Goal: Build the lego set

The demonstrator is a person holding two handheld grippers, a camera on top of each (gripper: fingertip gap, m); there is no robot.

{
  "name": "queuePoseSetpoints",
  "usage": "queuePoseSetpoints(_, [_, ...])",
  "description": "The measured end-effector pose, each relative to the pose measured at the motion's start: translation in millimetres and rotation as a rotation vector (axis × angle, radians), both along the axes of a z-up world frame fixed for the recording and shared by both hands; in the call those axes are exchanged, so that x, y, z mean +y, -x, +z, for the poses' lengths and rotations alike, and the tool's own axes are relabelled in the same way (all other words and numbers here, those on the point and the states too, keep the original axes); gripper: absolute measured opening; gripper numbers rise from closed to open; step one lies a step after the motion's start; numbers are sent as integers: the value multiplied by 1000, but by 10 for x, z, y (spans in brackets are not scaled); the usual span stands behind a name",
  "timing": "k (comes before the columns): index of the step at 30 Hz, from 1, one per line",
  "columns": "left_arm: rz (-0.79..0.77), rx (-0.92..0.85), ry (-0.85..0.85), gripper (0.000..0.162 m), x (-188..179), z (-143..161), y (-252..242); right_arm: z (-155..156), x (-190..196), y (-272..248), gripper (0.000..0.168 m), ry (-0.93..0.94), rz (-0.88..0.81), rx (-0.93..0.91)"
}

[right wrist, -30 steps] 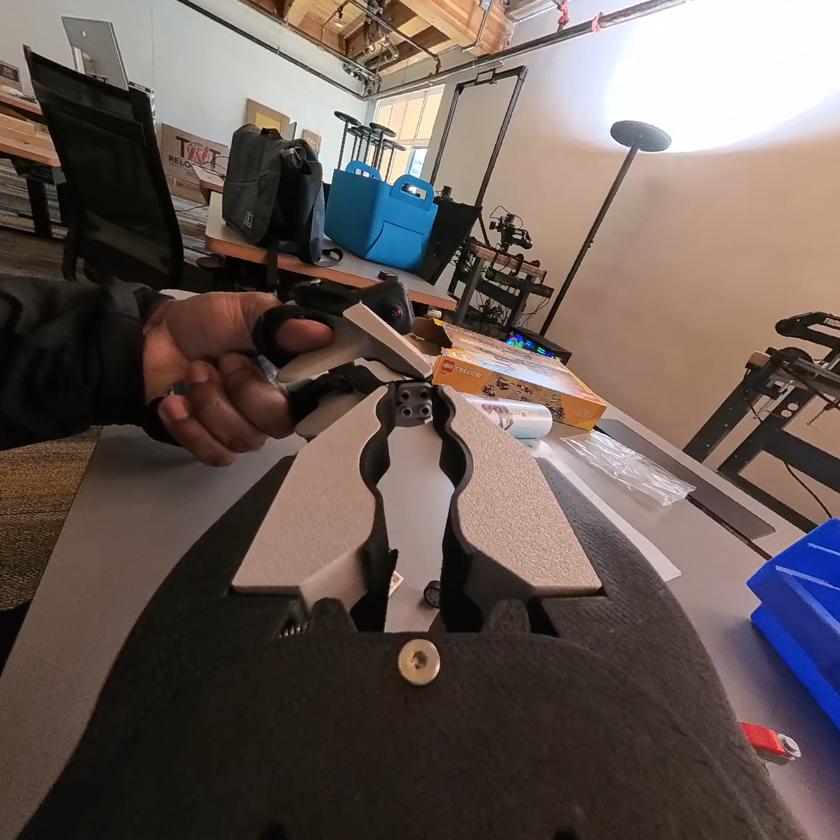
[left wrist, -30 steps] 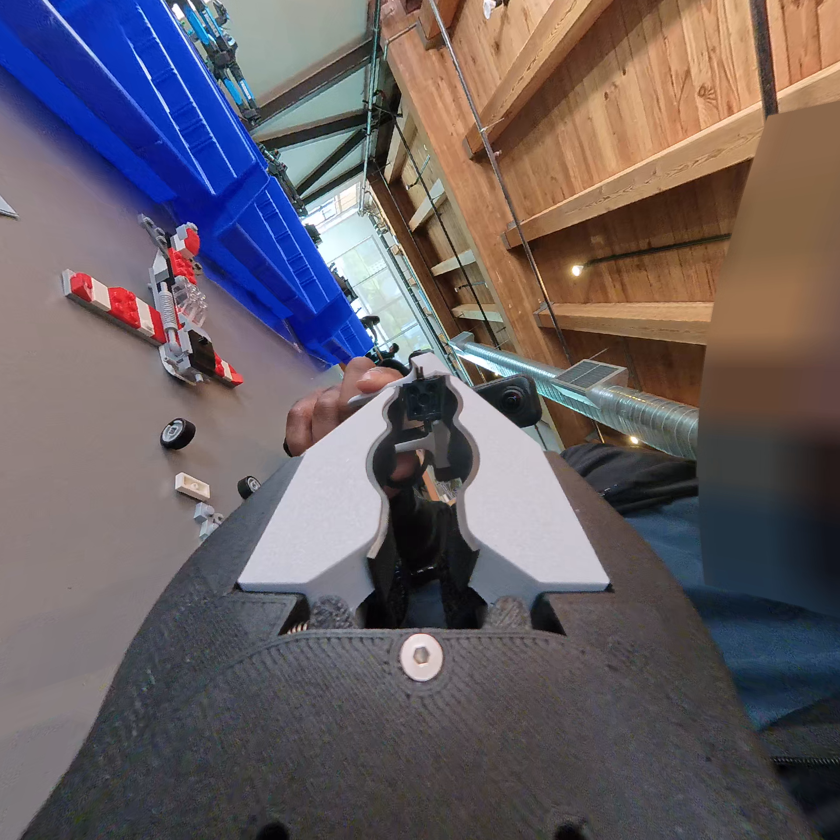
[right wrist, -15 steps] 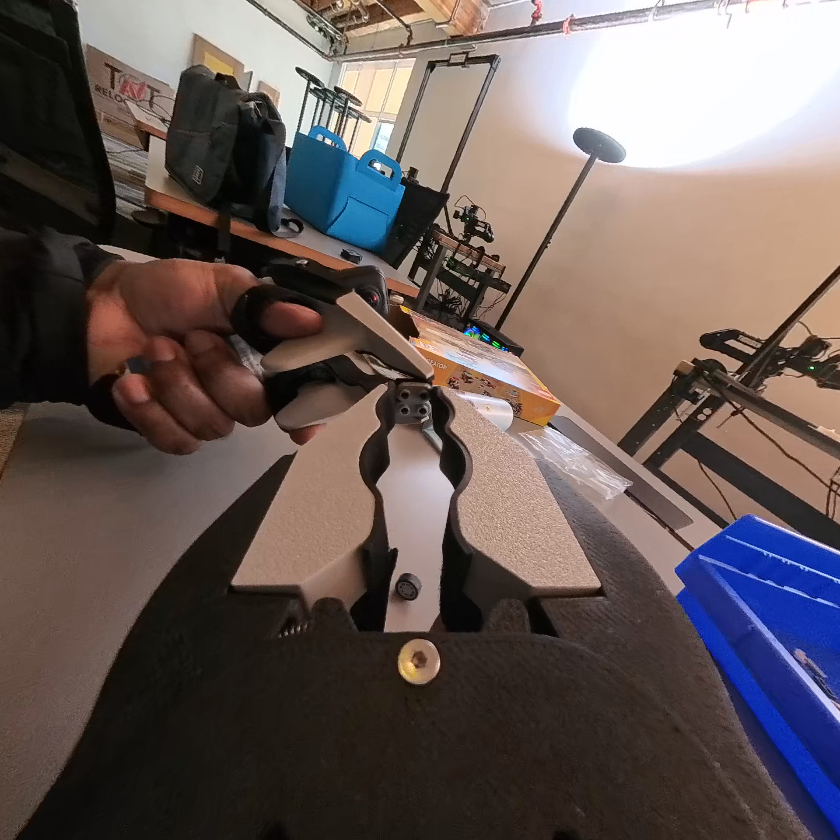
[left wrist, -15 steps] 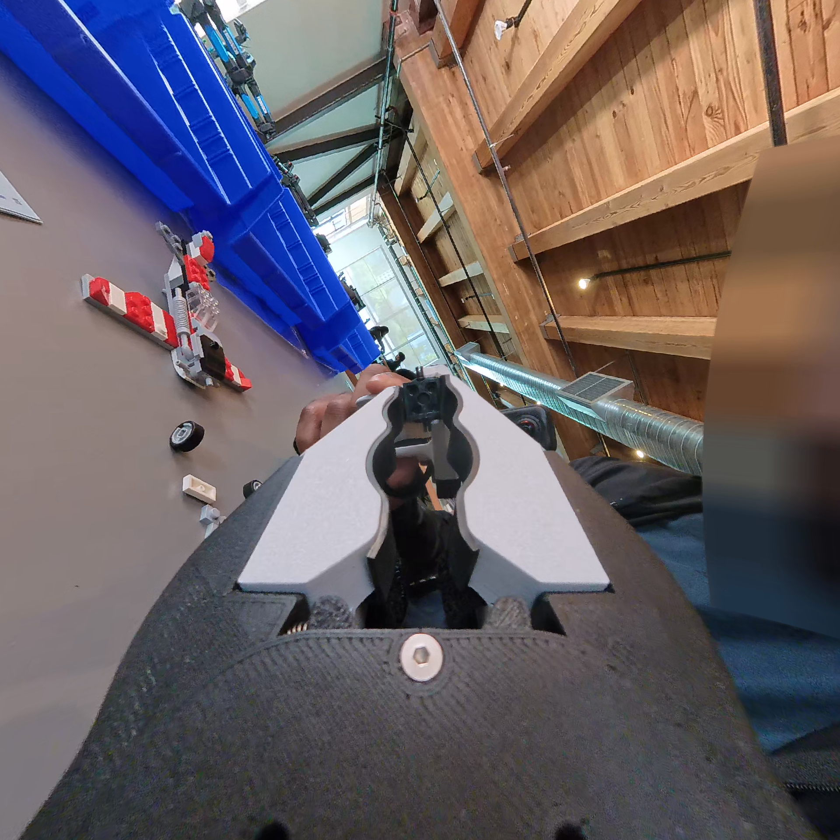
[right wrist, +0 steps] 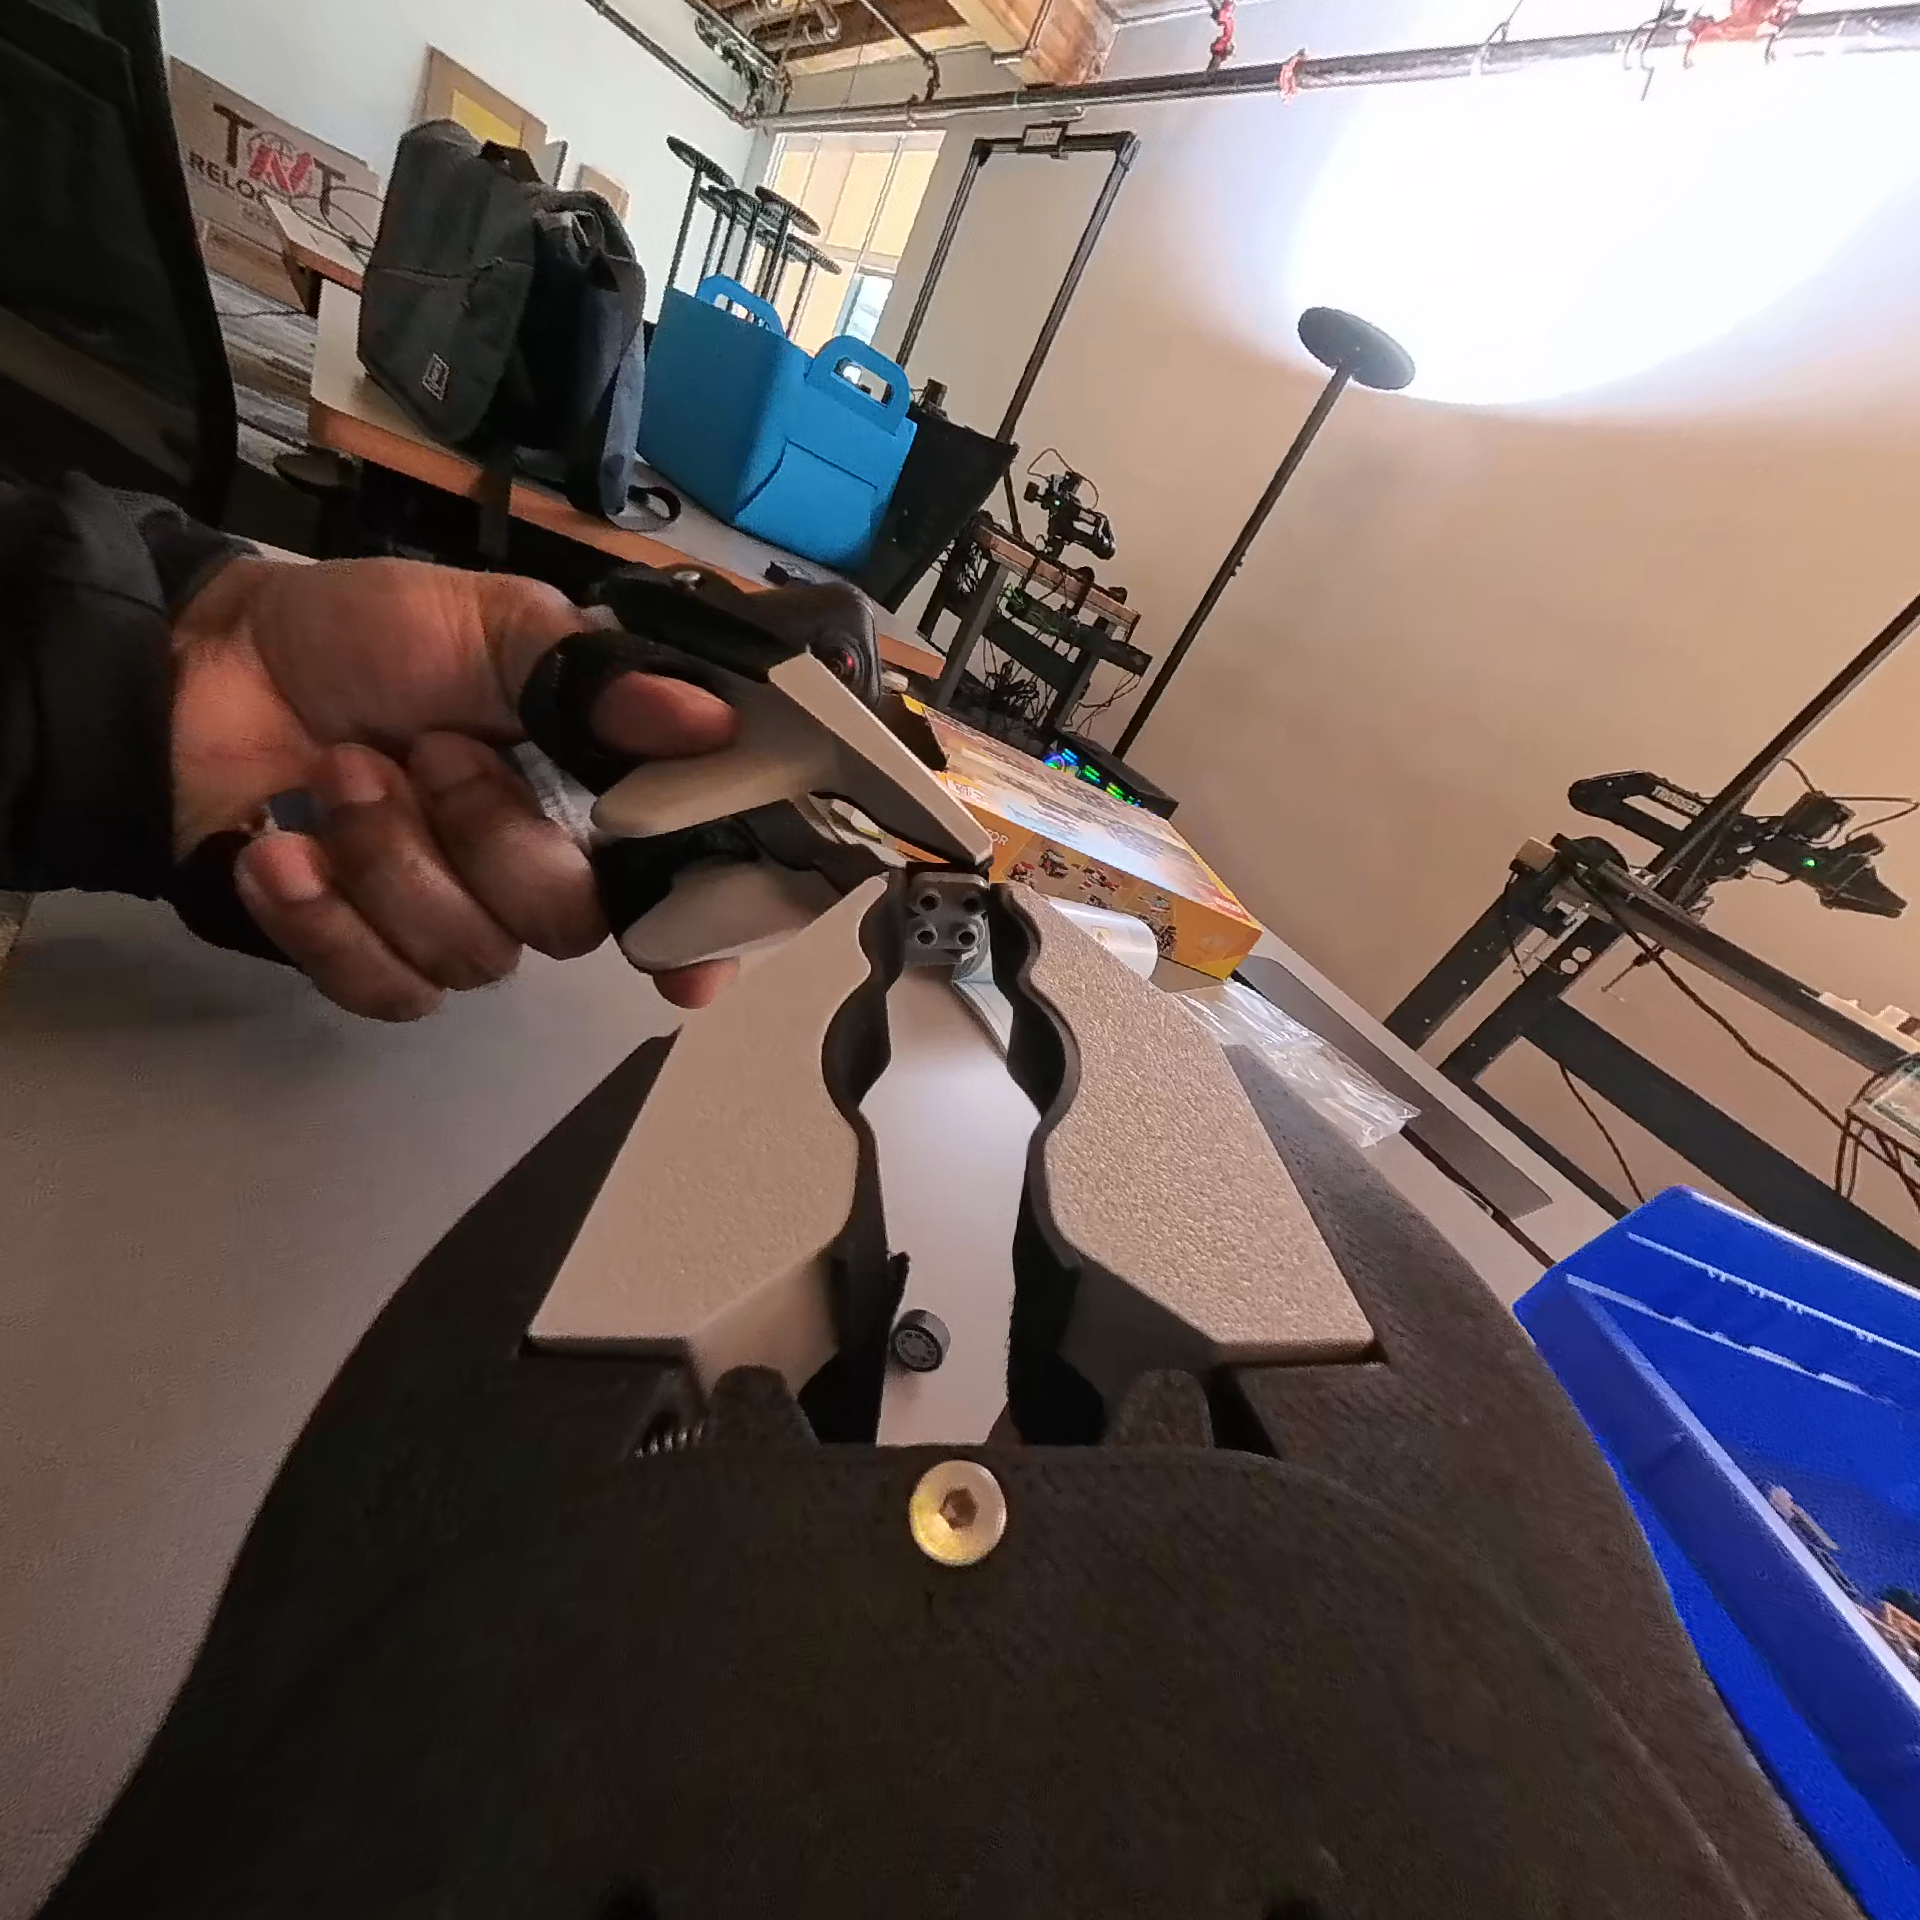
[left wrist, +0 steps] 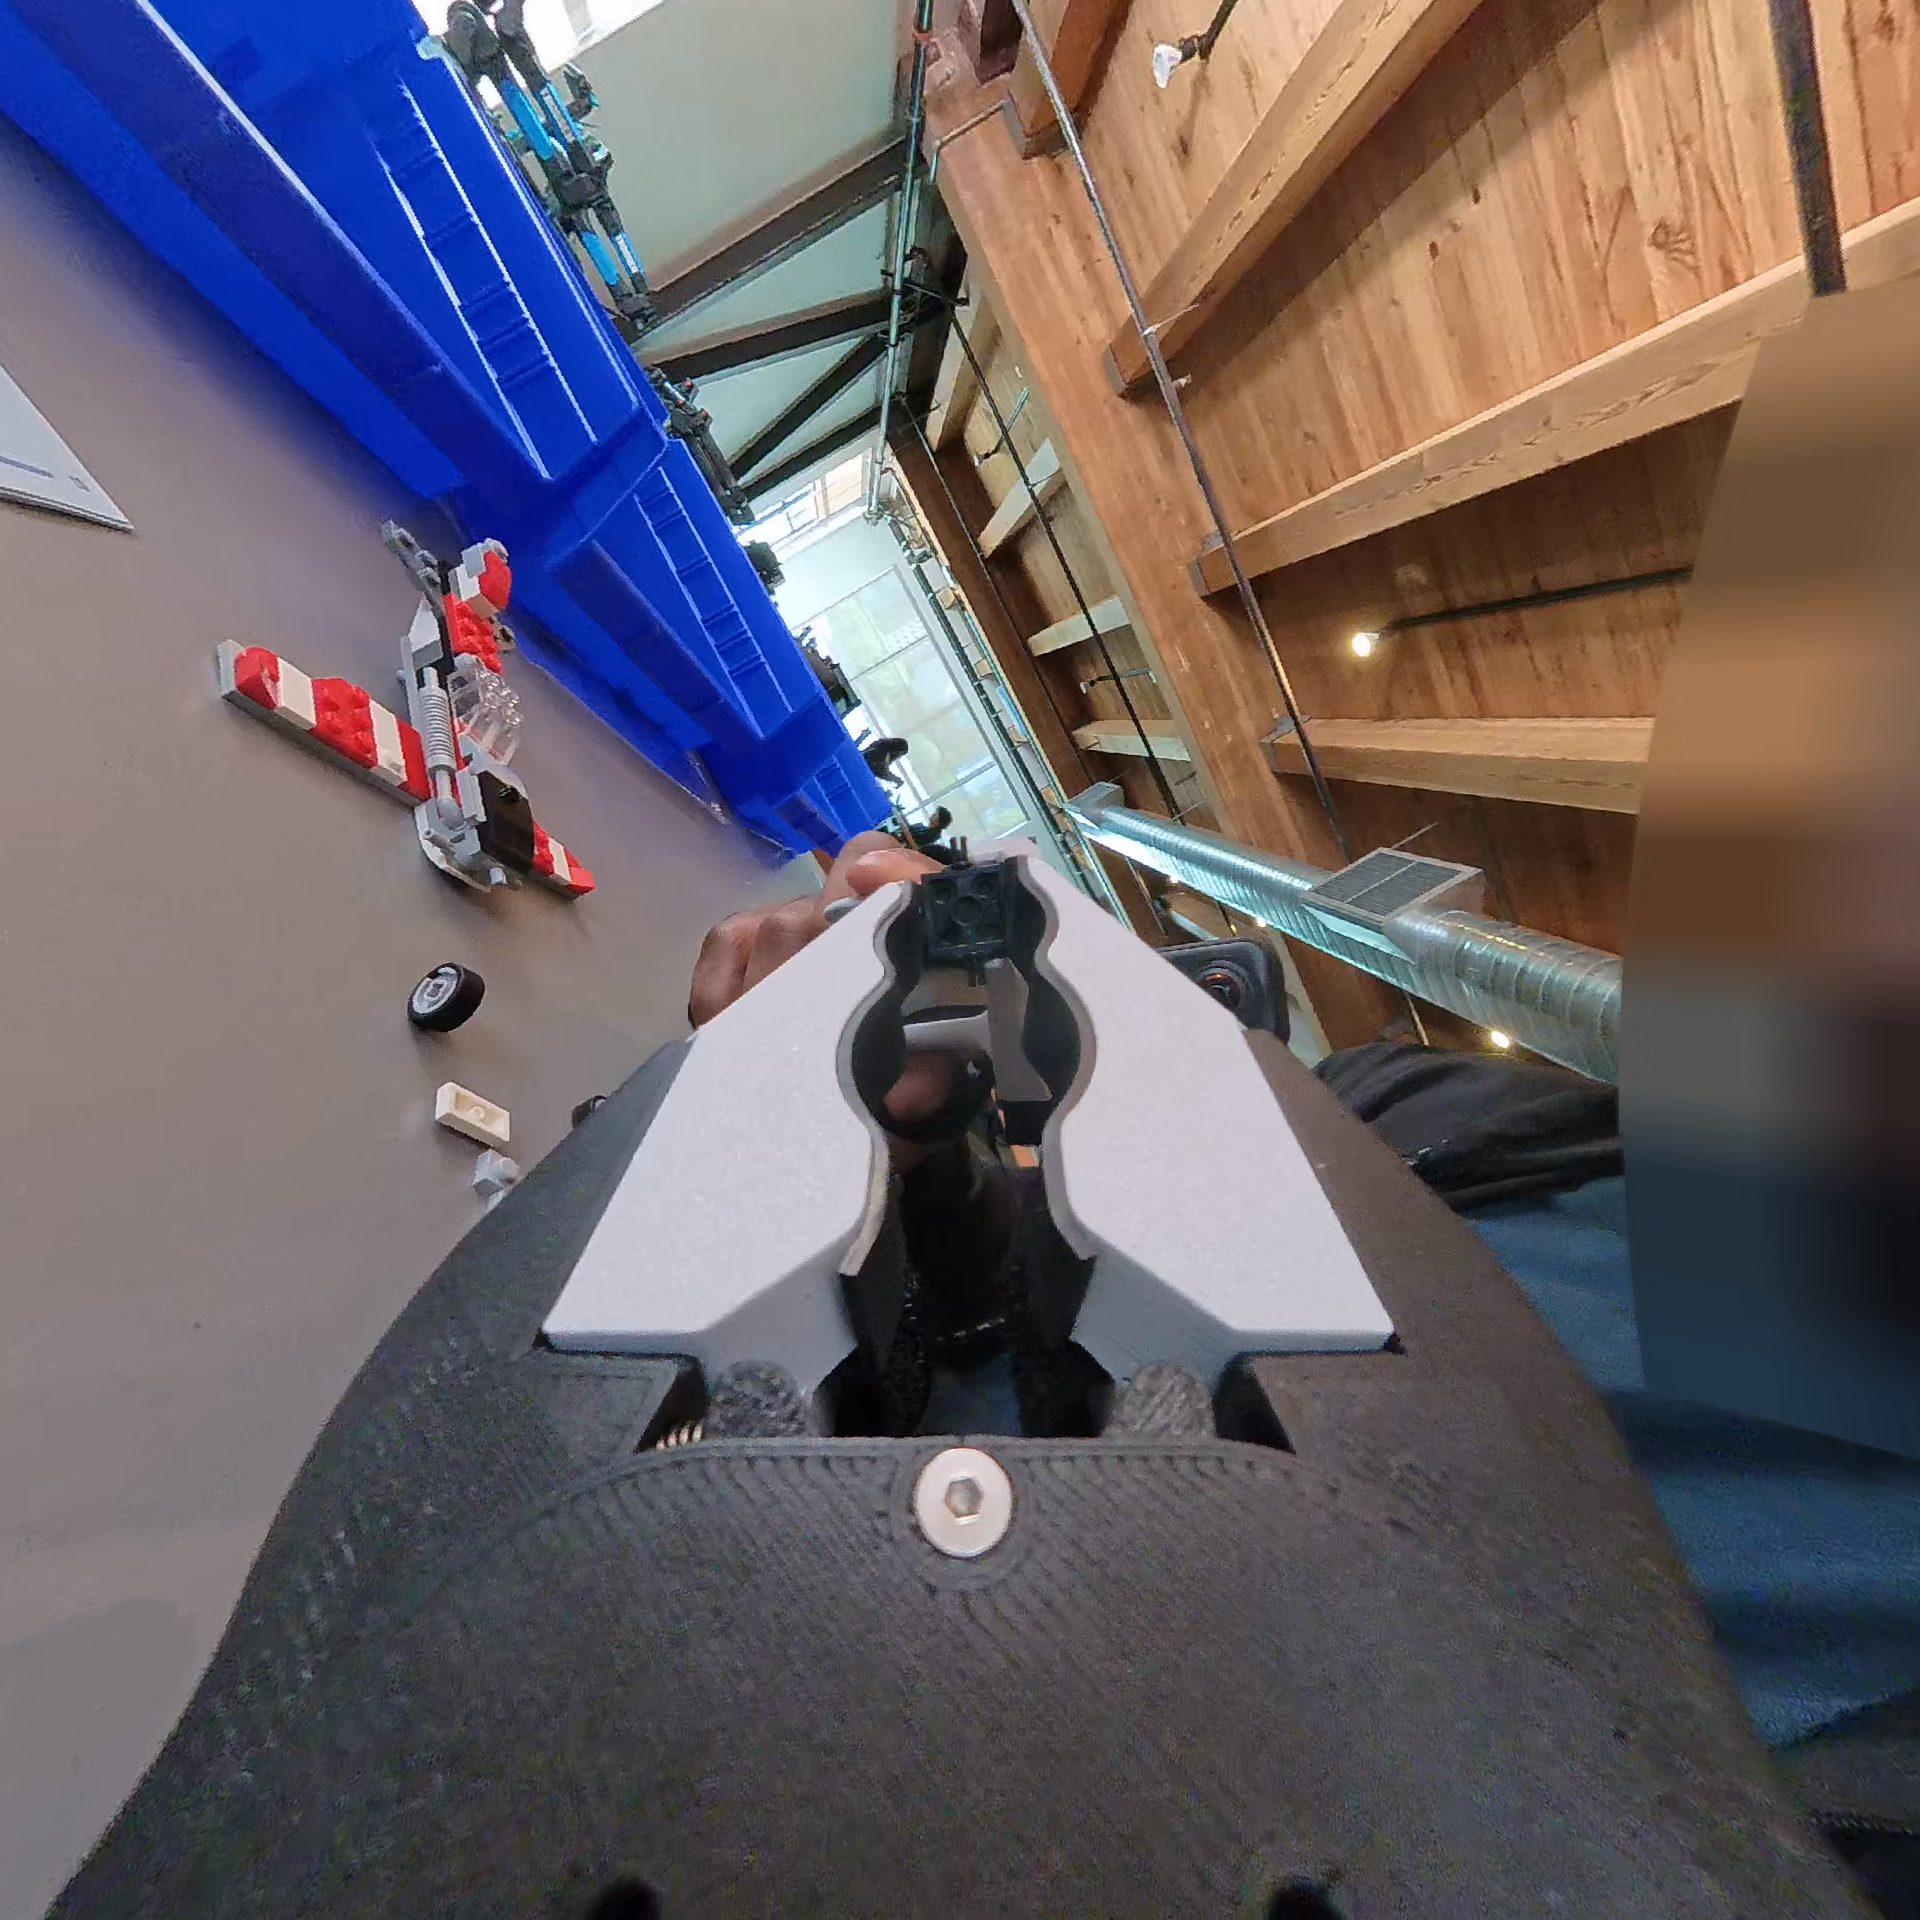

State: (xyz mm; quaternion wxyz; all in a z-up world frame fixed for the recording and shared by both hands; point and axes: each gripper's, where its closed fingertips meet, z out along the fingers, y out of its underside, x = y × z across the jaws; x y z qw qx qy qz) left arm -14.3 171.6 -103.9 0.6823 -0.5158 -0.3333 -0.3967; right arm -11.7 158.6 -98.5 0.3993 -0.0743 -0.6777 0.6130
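Note:
My left gripper (left wrist: 968, 914) is shut on a small dark brick (left wrist: 966, 923), seen from its underside between the tips. My right gripper (right wrist: 940, 914) is shut on a small dark grey brick (right wrist: 940, 923) with round holes. The two grippers meet tip to tip above the table. In the right wrist view the left gripper's fingers (right wrist: 883, 774) come in from the left and touch the top of the grey brick, held by a hand (right wrist: 395, 769). A partly built red, white and grey model (left wrist: 447, 717) lies on the grey table (left wrist: 208, 935).
A black wheel (left wrist: 447, 997), a white piece (left wrist: 473, 1112) and a grey piece (left wrist: 497, 1172) lie near the model. Blue bins (left wrist: 520, 343) line the table's edge. The right wrist view shows a wheel (right wrist: 920, 1345), an orange set box (right wrist: 1091, 862), a plastic bag (right wrist: 1309, 1060) and a blue bin (right wrist: 1766, 1455). Less than 4 cm separates the two grippers' tips.
Both grippers stay shut and tip to tip. The left gripper's tips have shifted from beside the grey brick to on top of it. Both views have tilted a little.

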Motion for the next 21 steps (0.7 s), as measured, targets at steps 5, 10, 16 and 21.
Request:
queuePoseSetpoints(5, [29, -5, -11, 17, -72, 15, 46, 19, -2, -25, 19, 32, 26, -5])
queuePoseSetpoints(10, [19, 4, 13, 17, -85, -17, 28, -42, -50, -24, 29, 2, 38, -18])
queuePoseSetpoints(16, [-5, 23, 57, 17, -69, -68, -17, -55, -52, -26, 29, -5, 45, -21])
queuePoseSetpoints(21, [-17, 37, 79, 18, -63, -88, -45, -82, -74, -43, 24, -21, 58, -25])
